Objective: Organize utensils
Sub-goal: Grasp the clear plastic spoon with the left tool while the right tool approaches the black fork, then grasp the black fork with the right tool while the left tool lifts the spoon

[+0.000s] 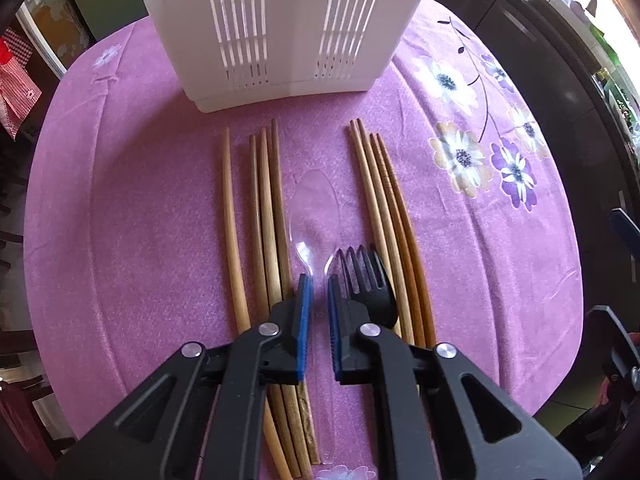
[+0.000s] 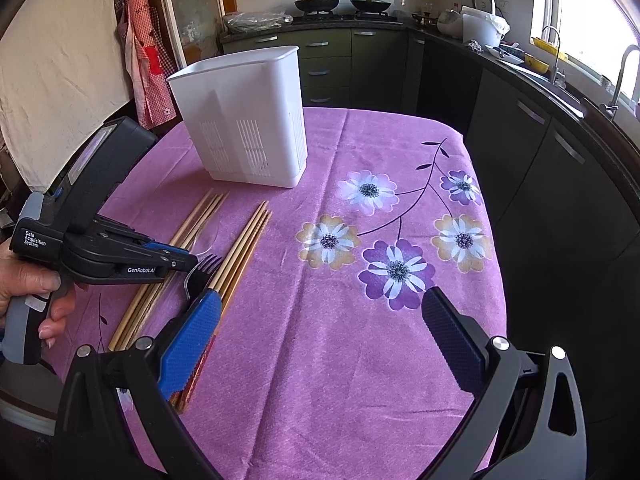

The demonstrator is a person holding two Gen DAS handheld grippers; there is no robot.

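My pads (image 1: 305,320) are blue on black arms; cloth (image 1: 140,200) pink with purple and tan flowers, caddy (image 1: 288,20) white, chopsticks (image 1: 268,208) tan, fork (image 1: 366,280) black

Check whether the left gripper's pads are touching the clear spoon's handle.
Apart. The left wrist view shows the clear spoon handle between the left gripper pads, cloth visible either side.

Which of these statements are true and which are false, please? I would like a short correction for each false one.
1. The white holder stands upright on the purple tablecloth. True.
2. The black fork is inside the holder. False: it lies on the cloth.
3. The right gripper has its fingers wide apart. True.
4. The left gripper is closing around a chopstick. False: its fingers straddle the clear spoon handle.
5. Chopsticks lie on both sides of the spoon. True.
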